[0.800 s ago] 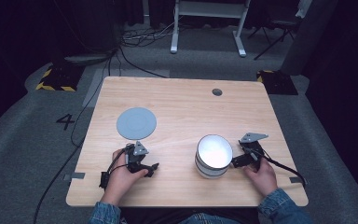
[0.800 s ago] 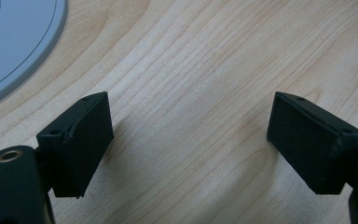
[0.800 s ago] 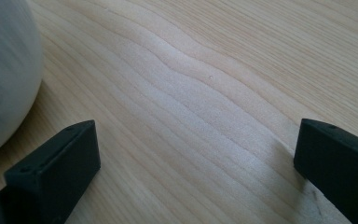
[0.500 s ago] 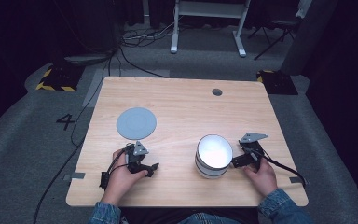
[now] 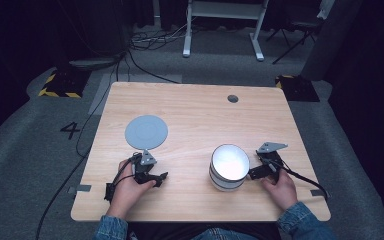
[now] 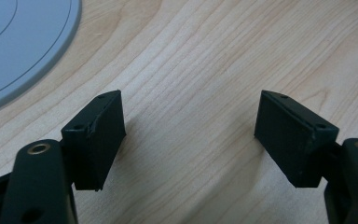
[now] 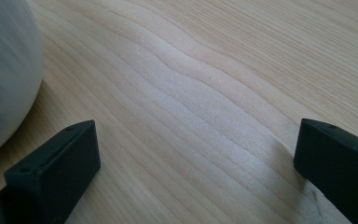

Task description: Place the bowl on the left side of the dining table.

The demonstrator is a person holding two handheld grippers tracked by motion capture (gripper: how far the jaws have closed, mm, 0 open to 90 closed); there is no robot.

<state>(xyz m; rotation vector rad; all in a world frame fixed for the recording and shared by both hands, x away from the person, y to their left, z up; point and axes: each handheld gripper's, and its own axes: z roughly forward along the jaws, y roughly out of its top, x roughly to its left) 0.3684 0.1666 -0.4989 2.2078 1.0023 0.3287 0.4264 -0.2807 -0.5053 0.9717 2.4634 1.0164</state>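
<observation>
High view, left gripper (image 5: 152, 176) near disc (image 5: 146, 132), table edge (image 5: 200, 218) close

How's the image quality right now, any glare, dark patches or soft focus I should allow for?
High view: the white bowl glares inside, its interior washed out; the floor around the table is very dark. Left gripper view: wood grain is sharp, the near parts of the left hand-held gripper look slightly soft. Right gripper view: the bowl's side at the left edge is blurred, and the right hand-held gripper casts soft shadows.

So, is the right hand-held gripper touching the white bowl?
Apart. In the right gripper view, bare wood lies between the bowl and the near jaw of the open right hand-held gripper.
</observation>
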